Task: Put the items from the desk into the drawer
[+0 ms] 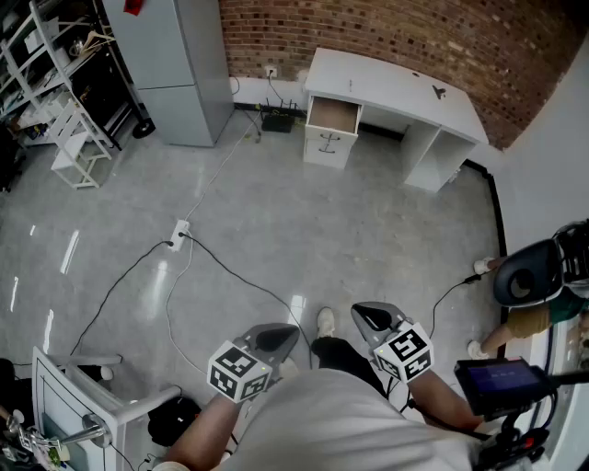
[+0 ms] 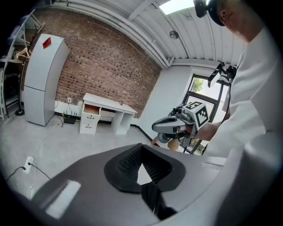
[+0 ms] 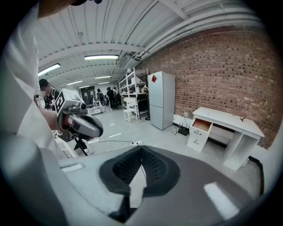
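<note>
Jaws on the left gripper (image 1: 276, 337) and the right gripper (image 1: 372, 317) are closed tip to tip, gripping nothing, close to the person's torso (image 1: 345, 419). Well apart, across the grey floor (image 1: 276, 230), a white desk (image 1: 396, 87) stands against a brick wall (image 1: 414, 28), its top drawer (image 1: 334, 116) open. A small dark item (image 1: 439, 91) lies on the desktop.

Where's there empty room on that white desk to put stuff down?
Most of the desk top is bare, from its left end above the open drawer across to the small dark item near the right. The drawer looks empty too. Wires clutter the floor beside it.
</note>
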